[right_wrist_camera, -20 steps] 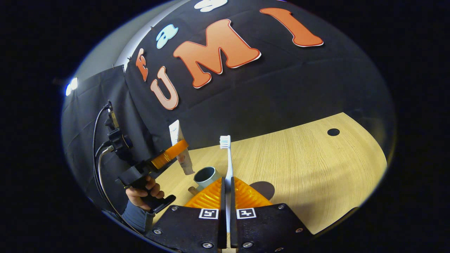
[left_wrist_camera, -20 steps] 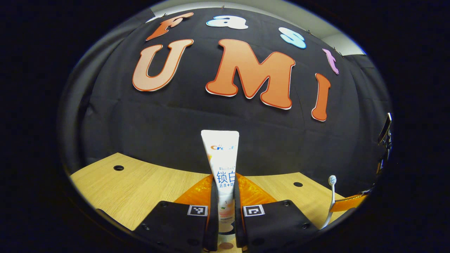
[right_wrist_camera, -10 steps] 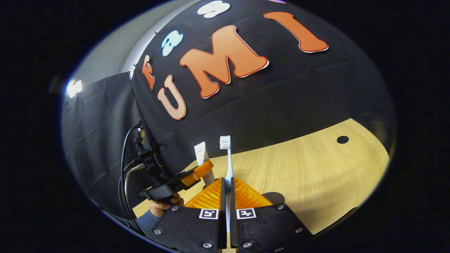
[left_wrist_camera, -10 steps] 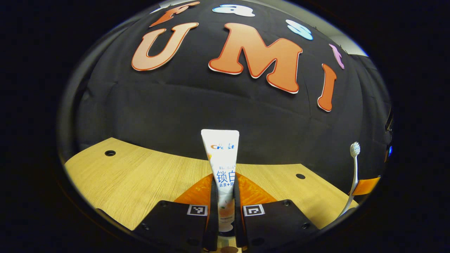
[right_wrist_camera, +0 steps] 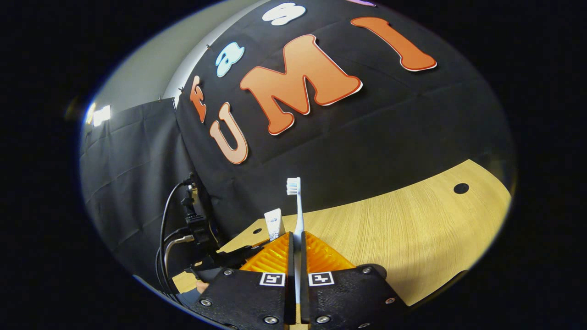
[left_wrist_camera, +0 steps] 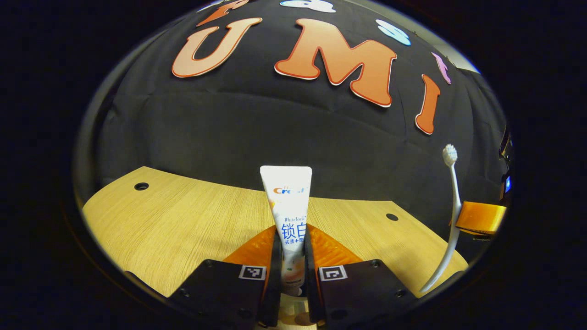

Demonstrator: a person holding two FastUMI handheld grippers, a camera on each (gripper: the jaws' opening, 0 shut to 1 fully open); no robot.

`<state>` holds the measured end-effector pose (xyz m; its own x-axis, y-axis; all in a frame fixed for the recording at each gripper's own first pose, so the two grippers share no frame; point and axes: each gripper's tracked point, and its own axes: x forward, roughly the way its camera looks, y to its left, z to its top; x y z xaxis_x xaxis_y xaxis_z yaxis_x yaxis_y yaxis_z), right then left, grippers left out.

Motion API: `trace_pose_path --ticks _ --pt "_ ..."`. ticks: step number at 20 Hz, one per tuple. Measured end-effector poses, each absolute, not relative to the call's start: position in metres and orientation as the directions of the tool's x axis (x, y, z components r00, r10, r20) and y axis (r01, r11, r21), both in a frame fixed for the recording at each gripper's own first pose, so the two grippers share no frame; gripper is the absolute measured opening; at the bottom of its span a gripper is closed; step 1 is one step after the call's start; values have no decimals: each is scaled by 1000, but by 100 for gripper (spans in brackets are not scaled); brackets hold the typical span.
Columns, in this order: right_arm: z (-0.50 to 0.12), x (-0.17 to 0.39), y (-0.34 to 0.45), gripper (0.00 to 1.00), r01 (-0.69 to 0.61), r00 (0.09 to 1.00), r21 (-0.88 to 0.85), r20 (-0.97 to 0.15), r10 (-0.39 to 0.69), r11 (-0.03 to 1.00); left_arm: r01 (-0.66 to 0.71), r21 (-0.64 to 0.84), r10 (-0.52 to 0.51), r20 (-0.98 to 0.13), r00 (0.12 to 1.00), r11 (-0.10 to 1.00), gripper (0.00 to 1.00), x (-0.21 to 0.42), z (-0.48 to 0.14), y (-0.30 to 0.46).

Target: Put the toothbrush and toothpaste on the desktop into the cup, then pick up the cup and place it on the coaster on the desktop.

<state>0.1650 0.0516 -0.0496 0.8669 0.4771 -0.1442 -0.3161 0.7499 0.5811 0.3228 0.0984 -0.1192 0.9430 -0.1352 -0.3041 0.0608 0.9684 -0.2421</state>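
Since a second ago the cup has dropped out of the right gripper view, and in the left gripper view the toothbrush [left_wrist_camera: 451, 201] at 3 o'clock stands higher. The left gripper [left_wrist_camera: 292, 256] pinches the toothpaste tube [left_wrist_camera: 288, 206] upright between both fingers above the wooden desktop [left_wrist_camera: 183, 224]. The right gripper [right_wrist_camera: 296, 256] clamps the toothbrush handle, bristles at 12 o'clock. The toothpaste tube's crimped end sits at 11 o'clock, just beside the brush.
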Motion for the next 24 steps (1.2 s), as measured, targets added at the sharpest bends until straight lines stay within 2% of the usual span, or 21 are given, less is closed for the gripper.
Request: trace_pose_path --ticks 3,6,12,15,16,17,22,24 --pt "-53 168 63 4 -327 859 588 -142 492 740 76 -214 -143 -321 936 974 36 313 -123 96" --pt "-49 175 68 4 -337 868 583 -111 484 739 74 -172 -125 -311 942 982 34 307 -119 100" --pt "-44 193 77 4 -342 889 590 -48 455 731 59 -180 -122 -365 923 982 38 290 -135 108" --pt "-37 201 81 4 -355 899 598 8 437 718 62 -180 -127 -374 919 982 43 281 -134 109" --pt "-33 204 82 4 -362 902 595 30 430 718 70 -176 -132 -370 919 982 48 277 -131 109" --pt "-30 206 83 4 -368 905 588 51 422 720 65 -162 -119 -354 927 985 46 276 -125 111" --pt "-30 220 93 4 -376 912 592 101 397 713 83 -136 -122 -312 942 987 60 259 -107 114" --pt "-44 221 101 4 -376 910 588 88 405 716 103 -162 -153 -332 931 981 72 248 -112 108"
